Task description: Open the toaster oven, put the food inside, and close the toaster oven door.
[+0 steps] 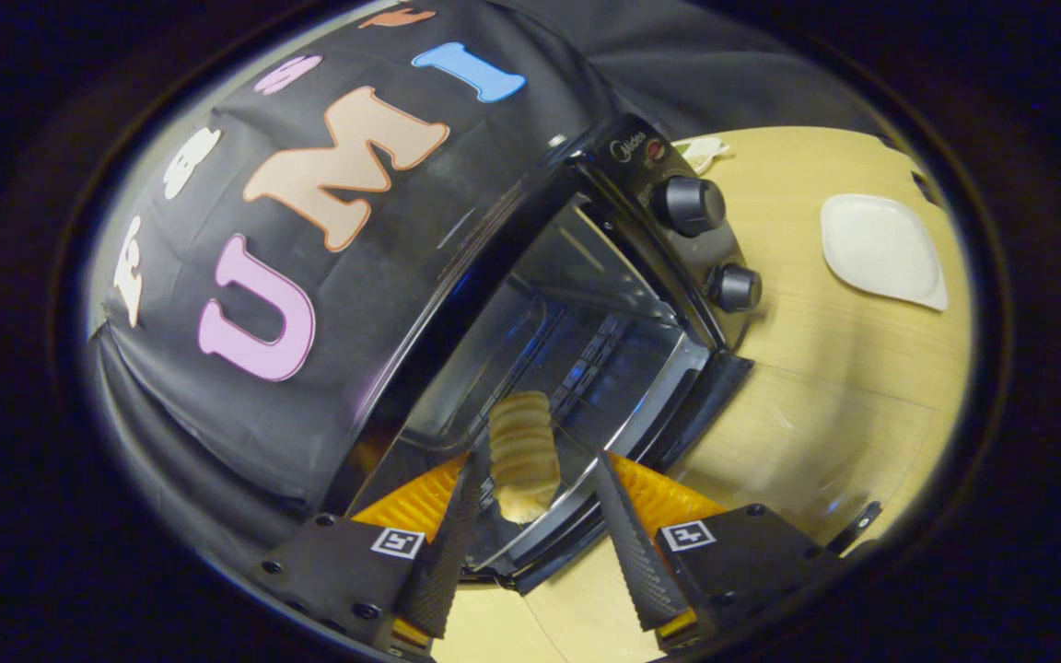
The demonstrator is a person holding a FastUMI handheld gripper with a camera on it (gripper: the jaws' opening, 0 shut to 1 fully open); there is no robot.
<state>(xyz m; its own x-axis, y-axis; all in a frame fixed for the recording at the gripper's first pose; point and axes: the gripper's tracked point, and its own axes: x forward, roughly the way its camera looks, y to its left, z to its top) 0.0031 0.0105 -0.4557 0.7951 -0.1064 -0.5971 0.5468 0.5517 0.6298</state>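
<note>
The black toaster oven (627,198) stands on the wooden table with its door (577,527) folded down and the shiny chamber (577,341) exposed. A ridged, pale golden bread roll (523,451) lies at the oven's mouth over the lowered door, pointing inward. My gripper (540,456) is open, with the roll between its fingers. The left finger (457,525) is right against the roll's side. The right finger (627,534) stands clear of it with a visible gap. I cannot tell whether the roll's far end rests on the rack.
Two round knobs (687,204) (735,287) sit on the oven's right-hand panel. A white plate (880,249) lies on the table (825,414) beyond the oven's right side. A small pale object (701,152) lies behind the oven. The booth's black cloth hangs close on the left.
</note>
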